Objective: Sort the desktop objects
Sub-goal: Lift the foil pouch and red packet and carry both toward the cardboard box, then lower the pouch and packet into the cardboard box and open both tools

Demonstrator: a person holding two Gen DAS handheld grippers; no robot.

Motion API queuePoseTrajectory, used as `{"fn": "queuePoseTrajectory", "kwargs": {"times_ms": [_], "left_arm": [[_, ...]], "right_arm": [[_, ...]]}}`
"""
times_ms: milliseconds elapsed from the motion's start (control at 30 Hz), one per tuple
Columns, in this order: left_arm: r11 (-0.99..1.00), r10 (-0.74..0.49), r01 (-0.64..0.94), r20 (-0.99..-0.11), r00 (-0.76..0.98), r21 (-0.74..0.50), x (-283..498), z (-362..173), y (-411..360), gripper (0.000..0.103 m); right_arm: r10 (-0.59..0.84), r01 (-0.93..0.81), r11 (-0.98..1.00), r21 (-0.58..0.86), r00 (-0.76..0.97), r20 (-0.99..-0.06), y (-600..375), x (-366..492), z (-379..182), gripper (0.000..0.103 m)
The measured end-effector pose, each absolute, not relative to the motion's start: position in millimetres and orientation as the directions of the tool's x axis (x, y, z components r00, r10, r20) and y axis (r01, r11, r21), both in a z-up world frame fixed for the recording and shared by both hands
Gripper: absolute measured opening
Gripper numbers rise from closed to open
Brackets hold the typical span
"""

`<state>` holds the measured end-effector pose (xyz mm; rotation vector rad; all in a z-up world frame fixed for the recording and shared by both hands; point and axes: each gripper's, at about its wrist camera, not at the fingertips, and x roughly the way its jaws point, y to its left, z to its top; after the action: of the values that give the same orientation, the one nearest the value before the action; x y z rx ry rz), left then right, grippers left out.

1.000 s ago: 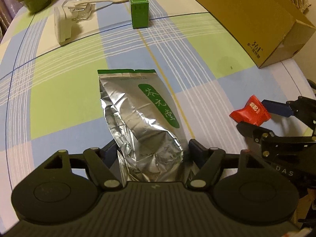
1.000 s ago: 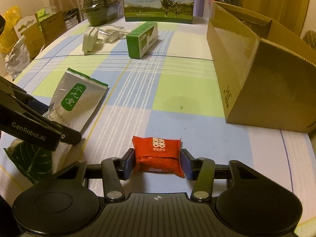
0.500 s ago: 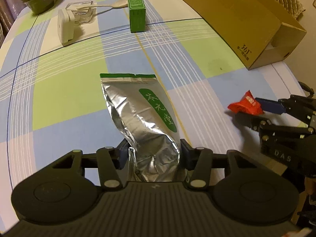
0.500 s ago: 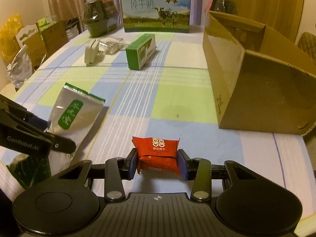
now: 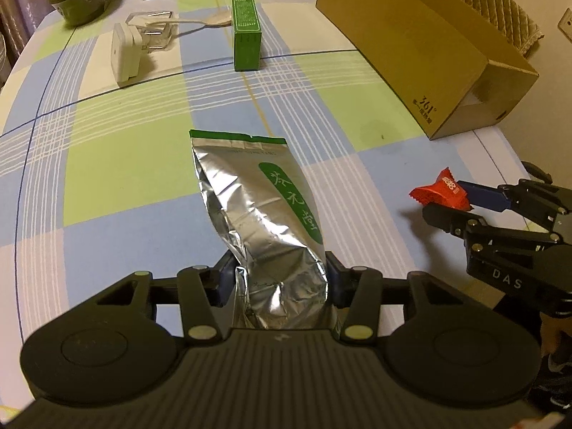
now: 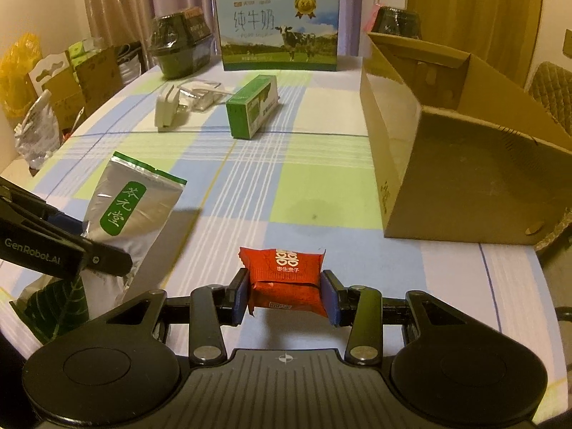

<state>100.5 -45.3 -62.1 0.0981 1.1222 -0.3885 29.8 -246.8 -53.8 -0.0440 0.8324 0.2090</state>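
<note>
A silver foil tea pouch (image 5: 250, 193) with a green label sticks out forward from my left gripper (image 5: 280, 275). Its jaws are closing, and the blue pads press into the pouch's crumpled lower end. The pouch's far end hangs a little above the checked tablecloth (image 5: 125, 164). My right gripper (image 6: 284, 293) is shut on a small red snack packet (image 6: 284, 271) and holds it just above the cloth. In the left wrist view the red packet (image 5: 439, 193) shows at the right, in the right gripper (image 5: 454, 202). The pouch (image 6: 132, 200) shows at the left of the right wrist view.
An open cardboard box (image 6: 464, 164) lies on its side at the right. Further back are a green carton (image 6: 250, 111), a white charger (image 6: 166, 111), a clear plastic piece, a milk carton pack (image 6: 279, 32) and a dark bowl (image 6: 178, 46). Bags and boxes stand off the table's left edge.
My left jaws have closed in on the pouch's lower end and raised it from the cloth. The right gripper has risen a little with the red packet.
</note>
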Motion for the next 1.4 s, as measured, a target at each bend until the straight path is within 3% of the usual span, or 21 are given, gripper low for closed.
{"fn": "queuePoseTrajectory", "kwargs": {"times_ms": [900, 1400], "left_arm": [[0.904, -0.335, 0.401, -0.828, 0.449, -0.148, 86, -9, -83, 0.044], [0.849, -0.451, 0.487, -0.761, 0.466, -0.205, 111, 38, -148, 0.044]], "right_arm": [[0.114, -0.117, 0.992, 0.039, 0.748, -0.654, -281, 11, -3, 0.039], [0.041, -0.037, 0.999, 0.018, 0.828, -0.559, -347, 30, 54, 0.039]]}}
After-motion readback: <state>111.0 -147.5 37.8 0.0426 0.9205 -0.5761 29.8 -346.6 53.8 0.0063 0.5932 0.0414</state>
